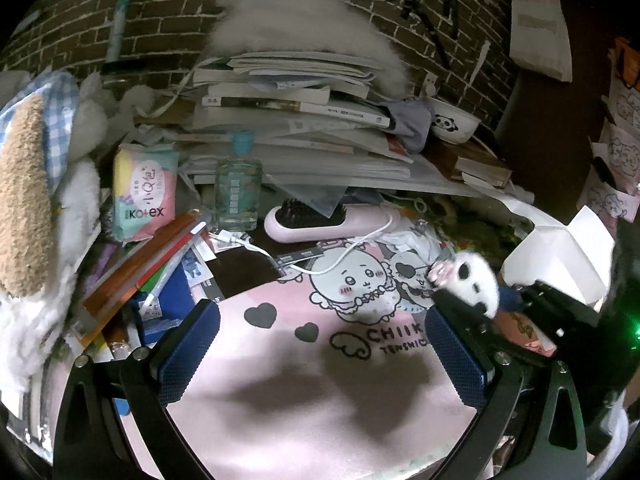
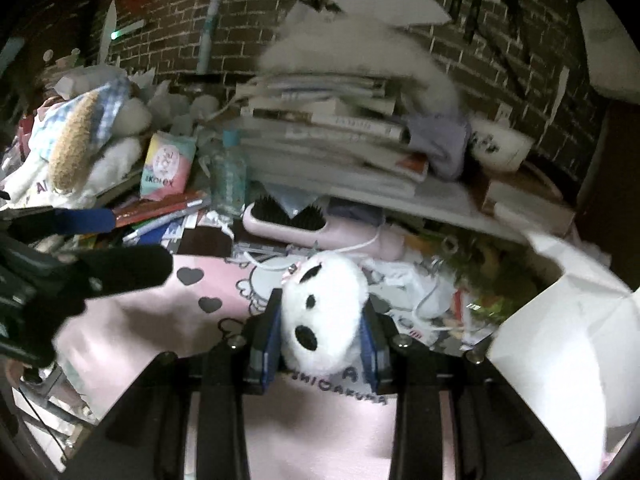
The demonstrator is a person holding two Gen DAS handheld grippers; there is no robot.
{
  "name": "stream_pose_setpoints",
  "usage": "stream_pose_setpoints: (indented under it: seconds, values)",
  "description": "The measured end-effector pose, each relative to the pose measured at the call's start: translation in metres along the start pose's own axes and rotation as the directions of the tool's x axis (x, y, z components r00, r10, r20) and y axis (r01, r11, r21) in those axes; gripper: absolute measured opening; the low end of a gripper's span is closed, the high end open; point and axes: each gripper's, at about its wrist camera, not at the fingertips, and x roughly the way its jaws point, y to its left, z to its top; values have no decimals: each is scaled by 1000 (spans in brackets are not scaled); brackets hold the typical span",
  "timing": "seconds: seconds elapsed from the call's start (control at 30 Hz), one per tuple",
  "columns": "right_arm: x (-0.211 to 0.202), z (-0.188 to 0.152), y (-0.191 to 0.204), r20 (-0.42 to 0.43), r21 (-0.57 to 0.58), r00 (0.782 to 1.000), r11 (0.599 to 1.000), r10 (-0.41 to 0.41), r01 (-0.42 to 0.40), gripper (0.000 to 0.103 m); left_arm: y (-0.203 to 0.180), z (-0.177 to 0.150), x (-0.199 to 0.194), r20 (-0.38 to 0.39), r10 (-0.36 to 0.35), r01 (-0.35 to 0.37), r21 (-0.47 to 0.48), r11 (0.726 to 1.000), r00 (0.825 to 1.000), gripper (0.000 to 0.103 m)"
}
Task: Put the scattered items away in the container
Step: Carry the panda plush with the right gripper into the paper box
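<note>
A fluffy white panda plush (image 2: 324, 312) with black patches is clamped between the blue pads of my right gripper (image 2: 320, 336), held above a pink cartoon-print mat (image 2: 132, 344). In the left wrist view the same panda plush (image 1: 474, 280) shows at the right, with the right gripper (image 1: 500, 304) shut on it. My left gripper (image 1: 320, 344) hovers open over the pink mat (image 1: 280, 400) with nothing between its pads. It also shows as the left gripper (image 2: 132, 240) at the left edge of the right wrist view. A white open box (image 2: 560, 340) stands right of the panda.
A pink hairbrush (image 1: 328, 220), a white cable (image 1: 340, 256), a clear bottle (image 1: 238, 188) and a Kotex pack (image 1: 144, 192) lie behind the mat. A tall book stack (image 1: 296, 120), a panda bowl (image 1: 454, 122) and soft toys (image 1: 28, 200) crowd the back and left. The brick wall (image 1: 120, 12) is behind.
</note>
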Motion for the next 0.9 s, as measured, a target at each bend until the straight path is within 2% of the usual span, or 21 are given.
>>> stream_pose_setpoints:
  seconds: [0.3,0.53,0.67,0.9]
  values:
    - [-36,10,-26,76,3,996,999,-51,51,30,-22,2,-1,-1,-13,13,31,999,1000,103]
    - [-61,9,-78,110,66,987,992,-117,110,30,-40,4,4,-11,-27,27,57,998,1000,103]
    - [-69,4,-116,96,112,982,982,-161,150,30,-49,4,8,-20,-26,28,68,997,999,103]
    - [-70,-12,-189,-1,153,980,969,-198,196,30,-60,6,15,-37,-26,29,89,996,999,103]
